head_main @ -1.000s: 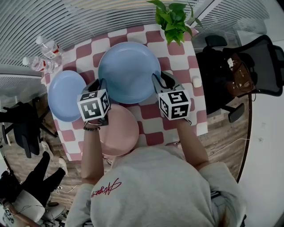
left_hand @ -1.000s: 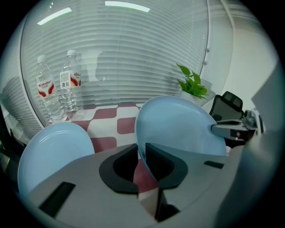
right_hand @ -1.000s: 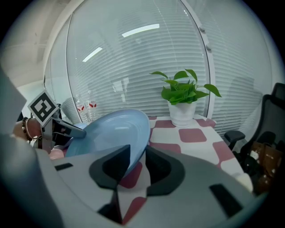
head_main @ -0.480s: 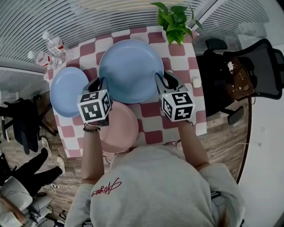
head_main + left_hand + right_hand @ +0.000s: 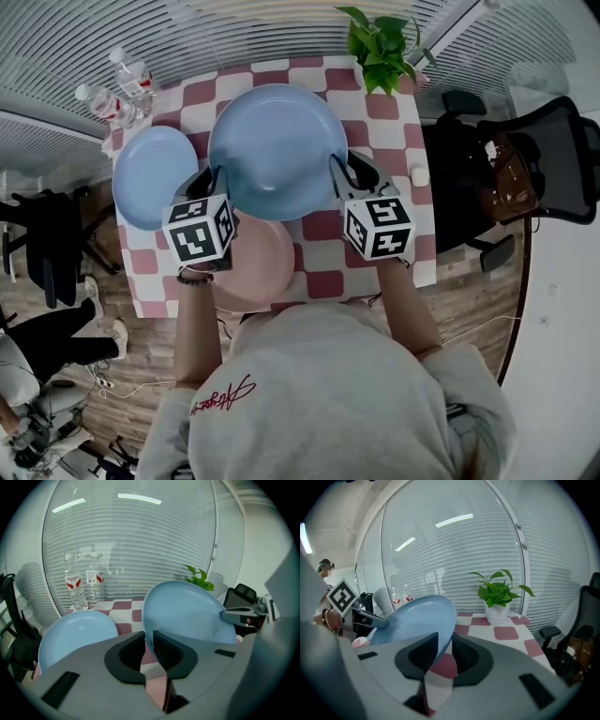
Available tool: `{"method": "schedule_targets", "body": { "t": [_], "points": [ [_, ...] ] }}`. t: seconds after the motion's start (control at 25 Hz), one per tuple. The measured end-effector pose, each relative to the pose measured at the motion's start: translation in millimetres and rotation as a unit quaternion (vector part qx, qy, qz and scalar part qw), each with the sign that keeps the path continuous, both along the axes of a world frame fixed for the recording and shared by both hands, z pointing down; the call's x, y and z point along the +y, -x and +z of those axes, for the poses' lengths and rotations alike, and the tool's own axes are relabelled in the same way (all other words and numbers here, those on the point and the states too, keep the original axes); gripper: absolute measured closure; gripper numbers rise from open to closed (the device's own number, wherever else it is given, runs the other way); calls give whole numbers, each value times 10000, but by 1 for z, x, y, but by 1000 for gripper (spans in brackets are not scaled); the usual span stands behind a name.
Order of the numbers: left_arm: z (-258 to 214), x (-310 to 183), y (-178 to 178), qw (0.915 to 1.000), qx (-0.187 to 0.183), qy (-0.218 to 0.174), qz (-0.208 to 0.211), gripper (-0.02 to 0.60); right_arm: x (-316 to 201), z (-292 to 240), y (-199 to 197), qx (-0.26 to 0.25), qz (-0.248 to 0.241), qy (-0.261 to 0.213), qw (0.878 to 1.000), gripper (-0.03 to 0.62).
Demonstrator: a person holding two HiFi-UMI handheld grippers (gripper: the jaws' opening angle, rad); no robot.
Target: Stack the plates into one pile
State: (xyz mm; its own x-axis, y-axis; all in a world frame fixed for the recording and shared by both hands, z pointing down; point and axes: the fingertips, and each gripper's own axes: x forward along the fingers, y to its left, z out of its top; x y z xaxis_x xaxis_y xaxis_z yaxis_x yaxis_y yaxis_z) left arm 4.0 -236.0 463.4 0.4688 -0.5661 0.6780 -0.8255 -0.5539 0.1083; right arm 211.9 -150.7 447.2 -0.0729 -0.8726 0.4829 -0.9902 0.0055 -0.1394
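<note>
Holding a big plate (image 5: 277, 150) between both grippers, I see a pale blue, round, smooth dish with a shallow raised rim. The left gripper (image 5: 214, 178) is clamped on its left rim. The right gripper (image 5: 345, 173) pinches its right rim, and its jaws have just been closing on that edge. The big plate hangs tilted above the middle of the red-and-white checked counter (image 5: 394, 122).

A small plate (image 5: 150, 178), also blue, lies flat at the counter's left side, reaching its edge. A pink plate (image 5: 267, 267) lies near the front edge. Its far part is hidden under the big plate and its left part behind the left gripper. My own shoulders cover part of the front edge.

Bare cloth lies open to the right of the right gripper. A plant (image 5: 382, 42) stands at the far right corner and bottles (image 5: 127, 84) at the far left. A chair (image 5: 553, 150) stands off the right edge.
</note>
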Motion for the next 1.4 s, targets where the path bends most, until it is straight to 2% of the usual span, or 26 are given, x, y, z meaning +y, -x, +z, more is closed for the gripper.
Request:
{"method": "schedule_targets", "body": {
  "t": [0.8,1.4],
  "points": [
    [-6,40,93,9963,60,9,-854,518,-3,1,80,6,-956,93,9954,497],
    [1,67,143,9922,59,92,-1240,517,3,14,128,35,-1423,307,9893,497]
  ]
}}
